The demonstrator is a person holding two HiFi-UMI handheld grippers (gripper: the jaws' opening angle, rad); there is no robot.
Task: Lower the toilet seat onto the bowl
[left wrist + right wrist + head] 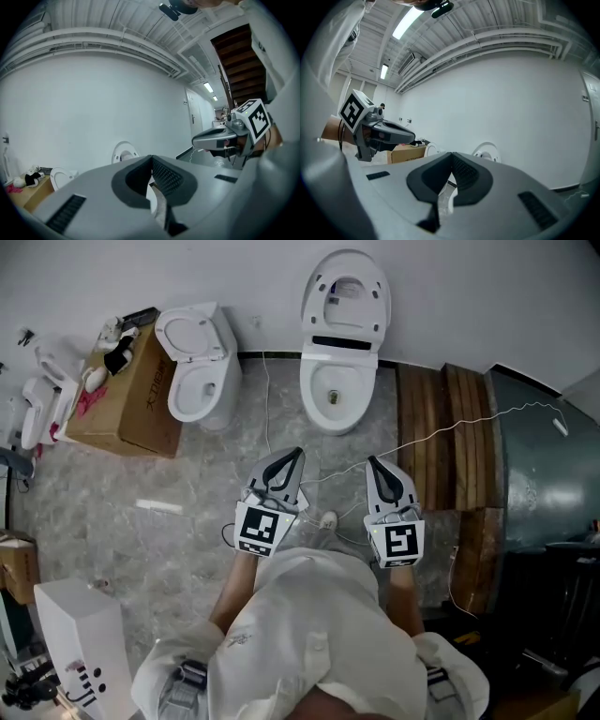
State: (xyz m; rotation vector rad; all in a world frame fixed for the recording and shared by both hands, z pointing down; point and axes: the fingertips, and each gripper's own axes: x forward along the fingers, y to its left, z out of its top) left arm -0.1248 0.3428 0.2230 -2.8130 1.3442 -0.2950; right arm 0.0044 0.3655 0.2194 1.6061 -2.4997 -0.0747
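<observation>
The white oval plastic toilet seat (344, 298) stands raised against the pale wall, above its white ceramic bowl (335, 390) (a second white toilet (199, 362) sits to its left, beside a brown cardboard box (131, 395)). The grey left gripper (297, 457) and grey right gripper (371, 463), side by side over the grey marbled floor (187, 484), both have jaws pressed together on nothing, apart from the bowl.

Toilet (339, 381) right of another toilet (199, 367); cardboard box (136, 399) leftmost.

I've got the head cam looking steeply down from overhead; left tongs (299, 453) and right tongs (370, 461) cams face level, and all three share the raised-lid toilet (323, 367).
</observation>
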